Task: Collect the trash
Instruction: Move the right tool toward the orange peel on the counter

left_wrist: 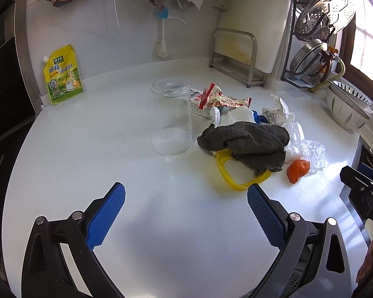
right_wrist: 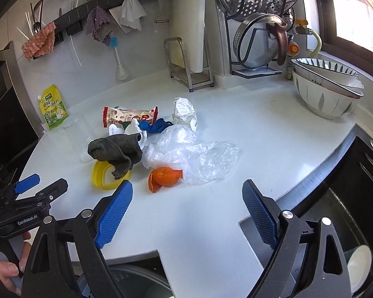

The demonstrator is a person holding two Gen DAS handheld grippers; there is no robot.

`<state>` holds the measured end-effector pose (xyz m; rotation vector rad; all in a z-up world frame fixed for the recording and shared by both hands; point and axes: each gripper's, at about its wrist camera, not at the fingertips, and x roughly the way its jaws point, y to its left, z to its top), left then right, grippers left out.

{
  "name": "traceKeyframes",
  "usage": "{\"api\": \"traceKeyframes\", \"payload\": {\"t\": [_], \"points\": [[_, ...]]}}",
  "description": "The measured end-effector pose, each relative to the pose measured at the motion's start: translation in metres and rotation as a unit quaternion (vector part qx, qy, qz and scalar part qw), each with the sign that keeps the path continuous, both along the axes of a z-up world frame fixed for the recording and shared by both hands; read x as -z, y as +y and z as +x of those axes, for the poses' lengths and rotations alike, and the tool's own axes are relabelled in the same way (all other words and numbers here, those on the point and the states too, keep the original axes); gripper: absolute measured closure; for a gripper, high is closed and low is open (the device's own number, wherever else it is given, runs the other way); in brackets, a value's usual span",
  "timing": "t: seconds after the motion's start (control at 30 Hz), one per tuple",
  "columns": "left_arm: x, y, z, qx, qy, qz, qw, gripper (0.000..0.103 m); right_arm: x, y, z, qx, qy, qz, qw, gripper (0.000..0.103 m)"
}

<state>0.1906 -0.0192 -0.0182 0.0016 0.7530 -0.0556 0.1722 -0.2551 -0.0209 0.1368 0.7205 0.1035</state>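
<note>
A heap of trash lies mid-counter: an orange peel (right_wrist: 164, 177) (left_wrist: 297, 170), crumpled clear plastic (right_wrist: 199, 157) (left_wrist: 310, 152), a red-and-white snack wrapper (right_wrist: 130, 116) (left_wrist: 223, 99), balled paper (right_wrist: 185, 111) (left_wrist: 277, 113) and a blue scrap (right_wrist: 154, 126). A dark grey rag (left_wrist: 248, 142) (right_wrist: 115, 150) drapes over a yellow ring lid (left_wrist: 232, 176) (right_wrist: 100, 175). My left gripper (left_wrist: 186, 198) hovers open before the heap with nothing between its fingers. My right gripper (right_wrist: 187, 196) is open too, just short of the peel. The left gripper (right_wrist: 31, 191) also shows in the right wrist view, a hand (right_wrist: 7, 270) holding it.
A clear upturned plastic cup (left_wrist: 171, 119) stands left of the heap. A yellow seasoning pouch (left_wrist: 63, 74) leans on the back wall. Stacked bowls (right_wrist: 328, 89) sit at the right, a metal rack (right_wrist: 189, 64) behind. A sink (right_wrist: 348, 198) lies at the right, a bin (right_wrist: 126, 280) below the counter edge.
</note>
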Motion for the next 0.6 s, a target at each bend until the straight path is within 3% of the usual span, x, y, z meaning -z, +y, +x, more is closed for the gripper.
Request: {"api": "traceKeyframes", "payload": {"t": [0.6], "points": [[0.014,0.013,0.017,-0.015,0.013,-0.001,0.9998,0.006,0.036,0.029,0.053,0.015,0.068,-0.029,0.997,0.018]]}}
